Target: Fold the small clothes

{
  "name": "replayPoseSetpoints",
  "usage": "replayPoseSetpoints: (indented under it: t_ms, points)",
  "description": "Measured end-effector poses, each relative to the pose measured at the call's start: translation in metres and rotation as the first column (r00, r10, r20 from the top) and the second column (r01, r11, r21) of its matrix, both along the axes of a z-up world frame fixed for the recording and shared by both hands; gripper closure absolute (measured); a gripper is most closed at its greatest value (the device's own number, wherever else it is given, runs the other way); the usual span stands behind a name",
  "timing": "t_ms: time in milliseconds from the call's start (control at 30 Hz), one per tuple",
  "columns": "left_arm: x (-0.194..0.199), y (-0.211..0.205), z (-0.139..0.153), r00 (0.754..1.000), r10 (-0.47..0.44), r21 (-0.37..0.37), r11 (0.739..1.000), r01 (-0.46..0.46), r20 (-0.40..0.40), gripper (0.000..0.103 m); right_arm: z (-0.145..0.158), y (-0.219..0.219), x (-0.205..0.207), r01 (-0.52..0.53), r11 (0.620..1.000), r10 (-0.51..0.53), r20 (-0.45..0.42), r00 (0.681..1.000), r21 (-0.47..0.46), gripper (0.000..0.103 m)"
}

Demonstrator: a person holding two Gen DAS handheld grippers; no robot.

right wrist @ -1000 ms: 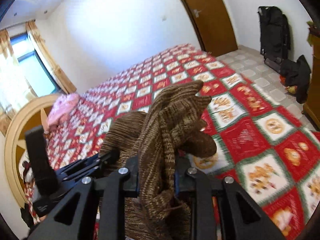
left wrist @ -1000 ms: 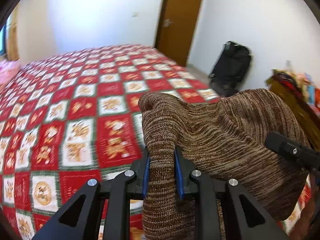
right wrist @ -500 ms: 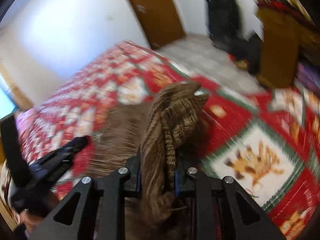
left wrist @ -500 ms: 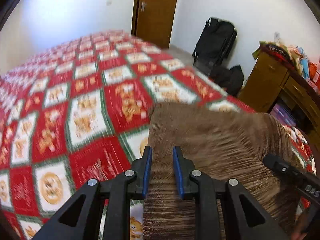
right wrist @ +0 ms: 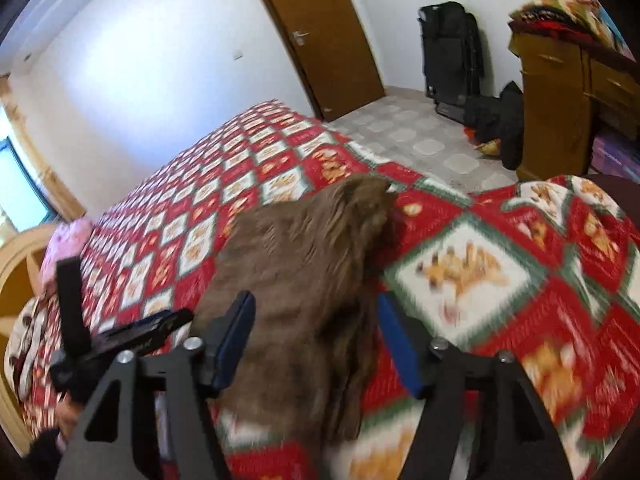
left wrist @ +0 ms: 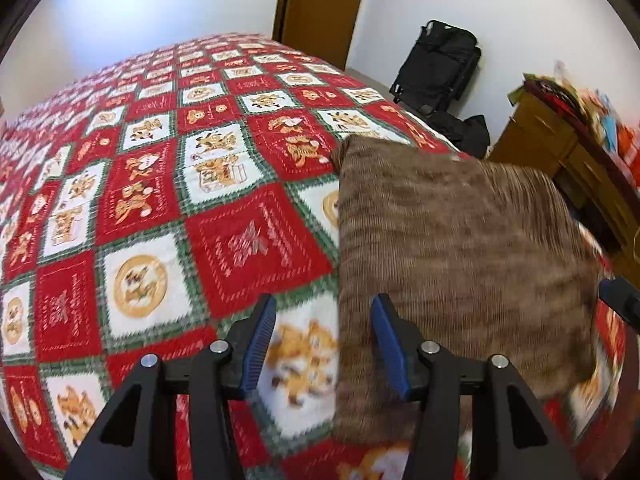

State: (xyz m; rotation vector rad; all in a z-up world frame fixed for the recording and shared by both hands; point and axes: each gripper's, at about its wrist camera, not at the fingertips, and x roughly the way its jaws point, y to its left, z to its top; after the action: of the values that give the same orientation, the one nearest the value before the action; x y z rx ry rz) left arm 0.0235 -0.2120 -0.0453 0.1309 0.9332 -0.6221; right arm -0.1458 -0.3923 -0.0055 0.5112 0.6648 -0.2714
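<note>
A brown striped knit garment (left wrist: 460, 240) lies spread flat on the red, white and green patchwork bedspread (left wrist: 160, 200). My left gripper (left wrist: 324, 340) hovers over its near left edge, jaws opening. The cloth's edge runs between the blue pads (left wrist: 260, 344), which do not press on it. In the right wrist view the garment (right wrist: 304, 264) is bunched into a ridge under my right gripper (right wrist: 318, 340). Its jaws are opening too, with the cloth between them and free of the pads. The left gripper (right wrist: 160, 324) shows at the left there, and the right gripper's tip (left wrist: 620, 304) at the left view's right edge.
The bed's far corner drops to a tiled floor (right wrist: 420, 136). Beyond it are a brown door (right wrist: 320, 32), a black bag (left wrist: 436, 64) against the wall and a wooden dresser (right wrist: 560, 112) with piled clothes. A pink item (right wrist: 68, 240) lies by the headboard.
Both grippers have come down towards the bed with the garment, which hung bunched between their shut jaws. Now both pairs of jaws stand apart and the cloth rests on the bedspread.
</note>
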Motion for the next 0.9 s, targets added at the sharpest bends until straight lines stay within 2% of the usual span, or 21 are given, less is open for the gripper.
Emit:
replayPoseSetpoints:
  t_ms: [67,167,233,300,433,600,667,700,733,767,800,833,900]
  points:
    - [-0.006,0.005,-0.005,1.000,-0.016,-0.022,1.000,0.016,-0.020,0.050,-0.006,0.015,-0.006,-0.028,1.000,0.028,-0.029,0.999,-0.005,0.035]
    - [-0.009,0.002,-0.019,0.994,-0.026,-0.043,0.999,0.022,-0.103,0.049,-0.024,0.034,-0.002,-0.048,0.996,0.040,-0.111,0.993,-0.069,0.038]
    - [-0.011,-0.002,-0.022,0.995,-0.017,-0.039,0.999,0.013,-0.097,0.049,-0.036,0.037,0.000,-0.025,0.996,0.012,-0.145,0.989,-0.085,0.063]
    - [-0.016,-0.004,-0.022,0.998,-0.013,-0.012,1.000,0.013,-0.058,0.049,-0.037,0.038,0.001,0.007,0.990,-0.030,-0.160,0.987,-0.143,0.082]
    - [-0.025,-0.004,-0.021,1.000,-0.009,0.025,1.000,0.009,-0.019,0.050,-0.041,0.029,-0.005,0.040,0.996,-0.053,-0.167,0.984,-0.082,0.087]
    - [-0.044,-0.003,-0.018,0.996,0.004,0.115,0.993,-0.013,0.084,0.049,-0.042,0.043,-0.013,0.048,0.988,-0.073,-0.175,0.982,-0.146,0.086]
    - [-0.053,-0.004,-0.009,0.990,-0.004,0.170,0.985,-0.019,0.138,0.049,-0.036,0.043,-0.018,0.063,0.990,-0.082,-0.160,0.984,-0.124,0.081]
    - [-0.059,-0.004,-0.004,0.985,-0.013,0.194,0.981,-0.021,0.174,0.049,-0.028,0.045,-0.026,0.089,0.990,-0.105,-0.145,0.984,-0.111,0.074]
    - [-0.065,-0.003,0.001,0.979,-0.016,0.208,0.978,-0.027,0.204,0.049,-0.022,0.047,-0.032,0.102,0.989,-0.116,-0.128,0.985,-0.112,0.057]
    - [-0.072,-0.001,0.007,0.974,-0.017,0.212,0.977,-0.032,0.225,0.049,-0.013,0.051,-0.040,0.110,0.987,-0.121,-0.094,0.988,-0.117,0.044]
    - [-0.078,0.001,0.012,0.973,-0.017,0.203,0.979,-0.031,0.230,0.049,-0.004,0.057,-0.049,0.121,0.984,-0.128,-0.052,0.990,-0.131,0.020]
    - [-0.083,0.004,0.016,0.974,-0.019,0.191,0.981,-0.025,0.226,0.049,0.004,0.063,-0.056,0.142,0.978,-0.147,-0.017,0.989,-0.153,0.011]
    - [-0.092,0.010,0.023,0.975,-0.011,0.185,0.982,-0.031,0.223,0.049,0.017,0.078,-0.066,0.182,0.960,-0.177,0.040,0.983,-0.213,0.011]
